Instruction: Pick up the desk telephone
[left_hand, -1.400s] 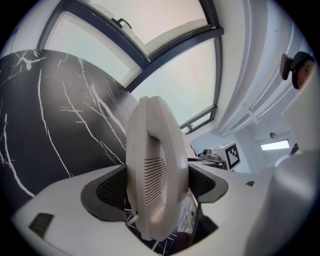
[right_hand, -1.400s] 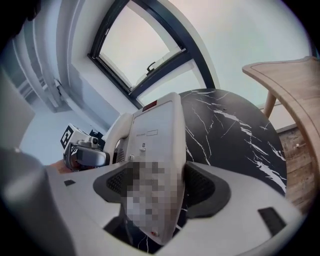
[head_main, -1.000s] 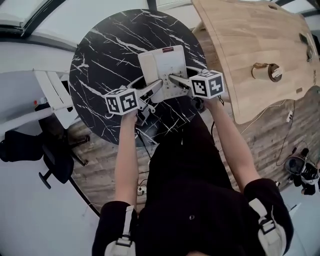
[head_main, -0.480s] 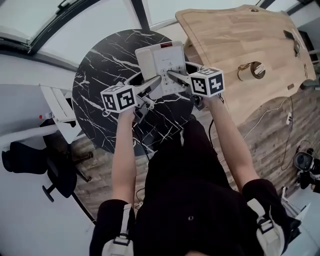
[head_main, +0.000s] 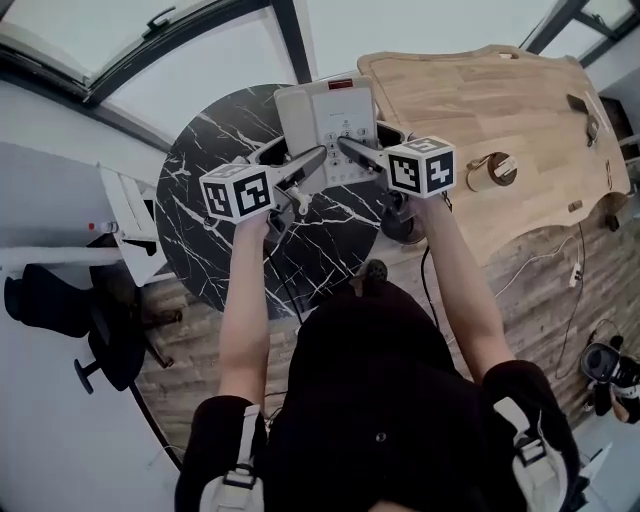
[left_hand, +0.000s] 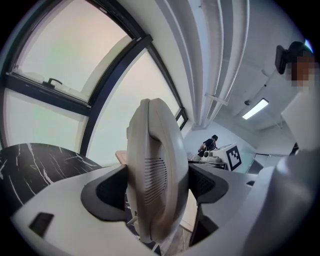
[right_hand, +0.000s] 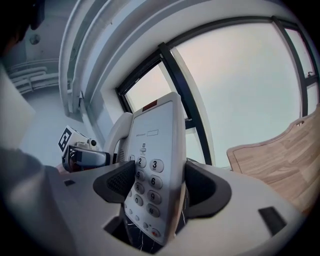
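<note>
Marble table (head_main: 200, 200), off-white keypad desk telephone (head_main: 330, 125), left gripper (left_hand: 157, 186) and right gripper (right_hand: 155, 187) jaws clamping it

The desk telephone (head_main: 328, 120), pale grey-white, is being held face up over the far edge of the black marble table (head_main: 200, 200). The left gripper (head_main: 308, 163) is clamping its handset (left_hand: 155, 170) side, the right gripper (head_main: 352, 150) its keypad (right_hand: 147, 187) side (a red strip is showing at the top edge).
</note>
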